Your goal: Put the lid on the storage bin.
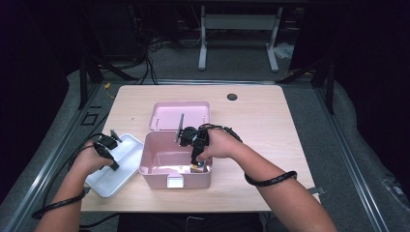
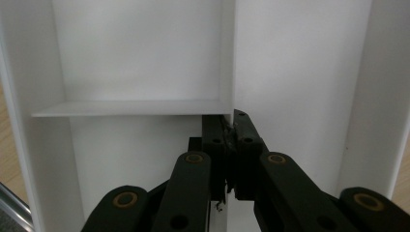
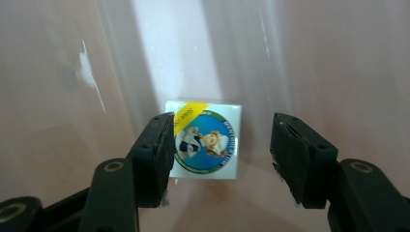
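Item one: small square packet [image 3: 203, 140], printed with a round cartoon picture and a yellow corner band, lying flat on the floor of the pink box [image 1: 153, 166], at its near right corner. It sits low behind the box wall, which is why I come at it from above.

Item two: my right gripper [image 3: 221, 147], lowered inside the box with its jaws apart and straddling the packet. One jaw overlaps the packet's edge and the other stands off with a clear gap, so nothing is gripped yet. I judge the jaws want closing on the packet before any lift.

Item three: my left gripper [image 2: 231, 145], jaws together on the thin divider wall of the white tray [image 1: 126, 147]. I hold there, I think, to keep the tray steady and ready to receive things.

Item four: white tray, partitioned, resting on the table [image 1: 251, 121] just left of the pink box.

Item five: box lid [image 1: 181, 115], hinged open and lying back on the far side, leaving the inside free for my reach.
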Demonstrator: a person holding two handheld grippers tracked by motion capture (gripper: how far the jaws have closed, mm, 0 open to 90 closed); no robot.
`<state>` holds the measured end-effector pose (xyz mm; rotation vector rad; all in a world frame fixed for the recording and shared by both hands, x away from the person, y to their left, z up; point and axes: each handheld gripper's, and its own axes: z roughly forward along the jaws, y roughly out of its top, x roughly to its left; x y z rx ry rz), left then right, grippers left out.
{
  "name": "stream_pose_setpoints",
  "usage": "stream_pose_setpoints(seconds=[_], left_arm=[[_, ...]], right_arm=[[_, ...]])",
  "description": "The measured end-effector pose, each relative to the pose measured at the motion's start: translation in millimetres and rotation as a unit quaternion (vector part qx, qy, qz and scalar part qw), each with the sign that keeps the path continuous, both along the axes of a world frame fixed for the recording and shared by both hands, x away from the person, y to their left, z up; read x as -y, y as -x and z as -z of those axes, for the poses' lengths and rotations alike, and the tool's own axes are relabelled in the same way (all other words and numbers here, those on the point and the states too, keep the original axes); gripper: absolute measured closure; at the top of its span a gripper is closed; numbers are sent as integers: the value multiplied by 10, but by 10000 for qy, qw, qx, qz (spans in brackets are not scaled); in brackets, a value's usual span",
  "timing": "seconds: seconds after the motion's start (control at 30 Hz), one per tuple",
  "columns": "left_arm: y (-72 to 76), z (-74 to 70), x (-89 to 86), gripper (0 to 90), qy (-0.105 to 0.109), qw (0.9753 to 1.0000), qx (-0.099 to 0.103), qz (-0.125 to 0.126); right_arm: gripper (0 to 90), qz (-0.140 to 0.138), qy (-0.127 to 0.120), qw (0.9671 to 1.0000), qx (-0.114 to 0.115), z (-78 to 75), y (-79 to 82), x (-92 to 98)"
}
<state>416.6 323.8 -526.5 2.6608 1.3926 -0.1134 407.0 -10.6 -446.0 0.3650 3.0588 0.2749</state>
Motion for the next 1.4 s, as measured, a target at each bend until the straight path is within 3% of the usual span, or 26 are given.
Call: stream_pose_setpoints(seconds=[0.2, 0.33, 0.37, 0.4, 0.47, 0.57, 0.63, 0.7, 0.77, 0.8, 0.83, 0.9, 1.0, 1.2, 1.23, 1.3, 1.37, 1.4], left_arm=[[-2, 0, 5, 867, -18, 10000, -7, -1], [-4, -1, 9, 867, -43, 10000, -15, 13], [-4, -1, 9, 867, -44, 10000, -15, 13], [-4, -1, 9, 867, -44, 10000, -15, 13], [-3, 0, 9, 867, -28, 10000, -9, -5], [-4, -1, 9, 867, -41, 10000, -18, 5], [-2, 0, 10, 867, -30, 10000, -7, -12], [-1, 0, 10, 867, -27, 10000, -7, -16], [-3, -1, 10, 867, -45, 10000, -14, 3], [-3, -1, 14, 867, -57, 10000, -11, -2], [-4, 0, 22, 867, -83, 10000, -10, -11], [-7, -1, 28, 867, -116, 9999, -10, 12], [-18, -4, 50, 869, -197, 9998, -50, 53], [-21, -1, 28, 866, -110, 9999, -60, 8], [-14, -1, 20, 866, -73, 10000, -44, -4], [-6, -1, 21, 868, -81, 10000, -3, 32], [13, 0, 12, 868, -38, 10000, 61, 17], [13, 0, 12, 865, -38, 10000, 61, 17]], right_arm=[[428, 236, -439, 9987, 108, -304, 32, 161], [433, 383, -541, 9976, 199, -438, 24, 272], [434, 561, -735, 9953, 291, -516, 14, 380], [434, 561, -735, 9953, 291, -516, 14, 380], [434, 783, -1014, 9912, 336, -592, 0, 528], [437, 1054, -1020, 9879, 513, -661, -1, 702], [437, 1312, -1430, 9803, 379, -636, -3, 853], [437, 1502, -1634, 9745, 315, -597, -10, 972], [438, 1751, -1663, 9698, 339, -531, -12, 1115], [438, 1751, -1663, 9698, 339, -531, -12, 1115], [437, 1929, -1653, 9666, 342, -454, -17, 1230], [437, 1996, -1610, 9659, 363, -426, -17, 1267], [438, 2236, -1525, 9619, 395, -226, -22, 1442], [442, 2364, -1559, 9581, 423, 24, 32, 1547], [444, 2422, -1697, 9544, 420, 116, 67, 1578], [447, 2437, -1767, 9524, 477, 198, 111, 1603], [449, 2525, -1870, 9479, 535, 265, 161, 1629], [449, 2525, -1870, 9479, 535, 265, 161, 1629]])
